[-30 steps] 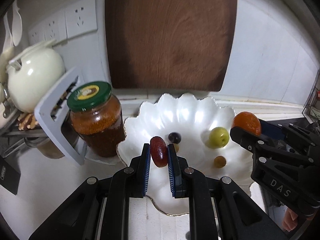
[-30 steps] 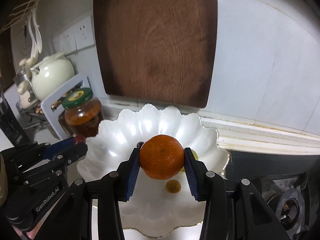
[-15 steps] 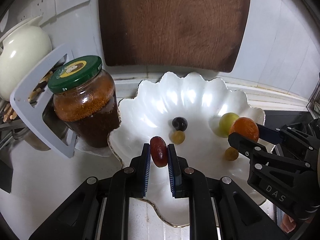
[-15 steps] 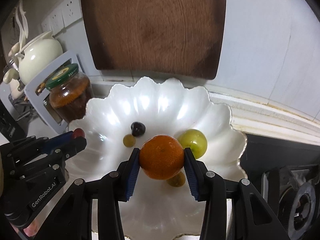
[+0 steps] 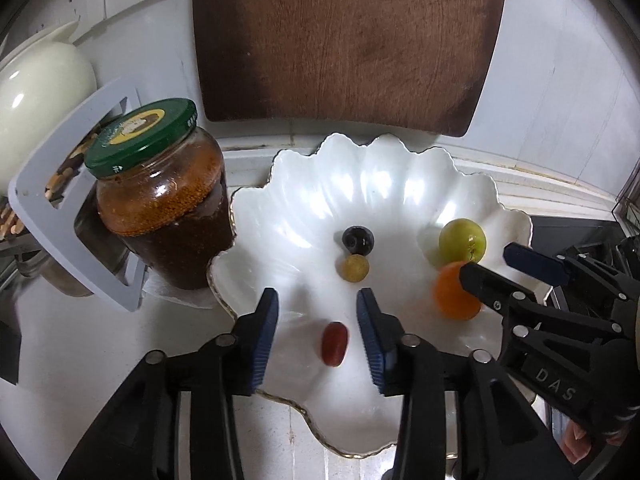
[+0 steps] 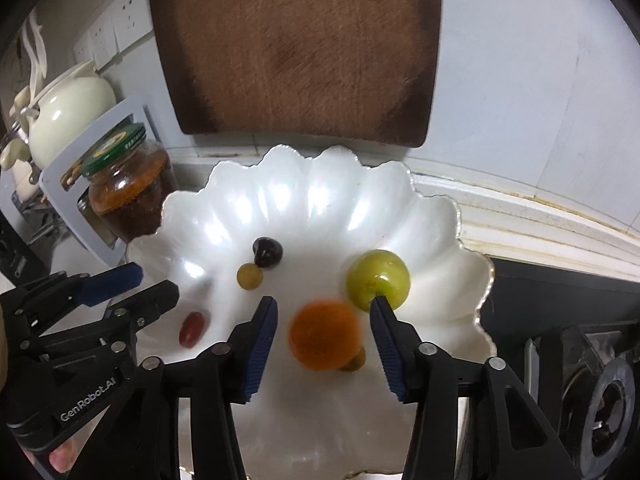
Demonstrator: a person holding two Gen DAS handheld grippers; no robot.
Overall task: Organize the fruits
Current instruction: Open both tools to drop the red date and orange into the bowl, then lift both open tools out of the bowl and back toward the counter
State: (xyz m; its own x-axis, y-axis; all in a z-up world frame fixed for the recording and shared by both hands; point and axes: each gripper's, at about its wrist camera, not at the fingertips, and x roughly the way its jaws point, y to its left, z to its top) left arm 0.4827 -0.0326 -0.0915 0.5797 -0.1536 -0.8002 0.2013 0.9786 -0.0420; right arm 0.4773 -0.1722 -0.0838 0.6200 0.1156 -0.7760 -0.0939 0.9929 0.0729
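White scalloped dish (image 5: 400,184) under both my grippers — left gripper (image 5: 317,308) spread wide, the red date (image 5: 334,343) lying loose on the dish between its fingers. Right gripper (image 6: 323,316) gapes too — the blurred orange (image 6: 325,334) sits free between its pads, beside the green fruit (image 6: 378,284).

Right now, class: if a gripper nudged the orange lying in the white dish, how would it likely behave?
The orange looks round, so it would probably roll; its blurred outline suggests it is moving. The glossy scalloped dish offers little grip, though the green fruit beside it might block it.
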